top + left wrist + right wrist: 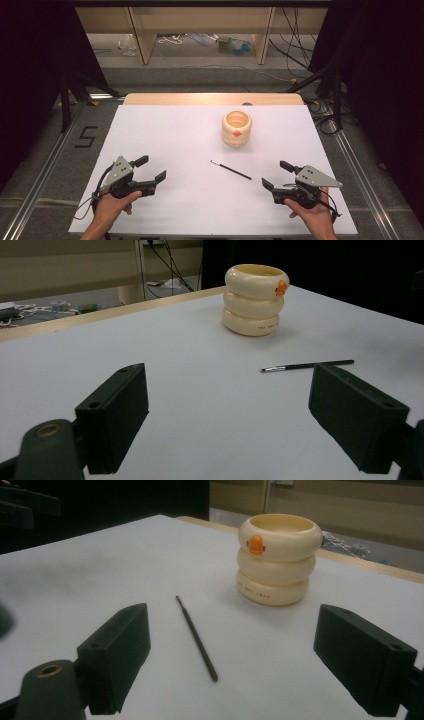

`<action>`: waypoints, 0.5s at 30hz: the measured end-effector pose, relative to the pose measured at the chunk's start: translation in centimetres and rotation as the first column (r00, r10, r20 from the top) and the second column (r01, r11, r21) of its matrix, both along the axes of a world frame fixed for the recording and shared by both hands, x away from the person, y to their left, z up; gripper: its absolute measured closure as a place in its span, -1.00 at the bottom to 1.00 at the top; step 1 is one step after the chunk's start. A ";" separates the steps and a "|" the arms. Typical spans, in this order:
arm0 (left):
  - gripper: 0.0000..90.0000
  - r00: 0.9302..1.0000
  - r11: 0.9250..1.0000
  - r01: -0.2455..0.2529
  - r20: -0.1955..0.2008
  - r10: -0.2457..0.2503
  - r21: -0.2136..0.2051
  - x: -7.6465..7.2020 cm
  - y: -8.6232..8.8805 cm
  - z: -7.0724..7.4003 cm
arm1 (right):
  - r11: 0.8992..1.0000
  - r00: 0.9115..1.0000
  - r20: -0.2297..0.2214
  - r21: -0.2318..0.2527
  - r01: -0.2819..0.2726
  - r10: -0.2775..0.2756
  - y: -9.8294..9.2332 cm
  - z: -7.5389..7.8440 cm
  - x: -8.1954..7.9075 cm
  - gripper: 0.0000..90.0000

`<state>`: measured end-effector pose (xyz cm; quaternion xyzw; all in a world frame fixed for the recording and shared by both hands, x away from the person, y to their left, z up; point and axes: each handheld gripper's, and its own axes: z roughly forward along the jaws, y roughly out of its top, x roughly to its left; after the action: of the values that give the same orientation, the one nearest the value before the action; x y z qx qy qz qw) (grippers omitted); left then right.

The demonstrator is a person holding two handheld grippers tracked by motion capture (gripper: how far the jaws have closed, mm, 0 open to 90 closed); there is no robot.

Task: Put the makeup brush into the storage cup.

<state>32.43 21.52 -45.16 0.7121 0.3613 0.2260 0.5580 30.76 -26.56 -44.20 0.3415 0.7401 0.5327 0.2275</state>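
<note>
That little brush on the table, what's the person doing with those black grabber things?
A person holds a gripper in each hand at a white table. The left gripper and the right gripper both rest near the front edge, jaws open, holding nothing. The thin dark brush lies flat between them, untouched. Behind it stands a cream cup shaped like stacked rings, with an orange mark on its side. The brush hasn't been picked up yet.

High view looks forward and down on the whole table [165,150] from above its near edge. Left gripper view sits low at the near-left, facing right and away; right gripper view mirrors it. All 3 views share the cup [236,128] and brush [231,170], seen close from opposite sides.
</note>
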 end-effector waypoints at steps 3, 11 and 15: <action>-0.64 1.000 1.000 0.004 0.001 -0.004 0.007 0.0 0.0 0.0 | 1.000 1.000 0.004 -0.010 -0.003 0.003 0.0 0.0 0.0 -0.65; -0.64 1.000 1.000 -0.001 -0.004 0.001 -0.001 -0.1 0.0 0.0 | 1.000 1.000 0.025 -0.030 -0.004 0.005 0.1 0.0 0.3 -0.65; -0.64 1.000 1.000 0.005 -0.003 -0.005 0.014 -0.1 -0.2 -0.1 | 1.000 1.000 0.008 0.005 -0.008 0.008 0.3 0.0 0.3 -0.65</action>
<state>32.34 21.34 -45.24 0.7173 0.3585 0.2261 0.5530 31.03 -26.29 -44.23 0.3370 0.7393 0.5367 0.2278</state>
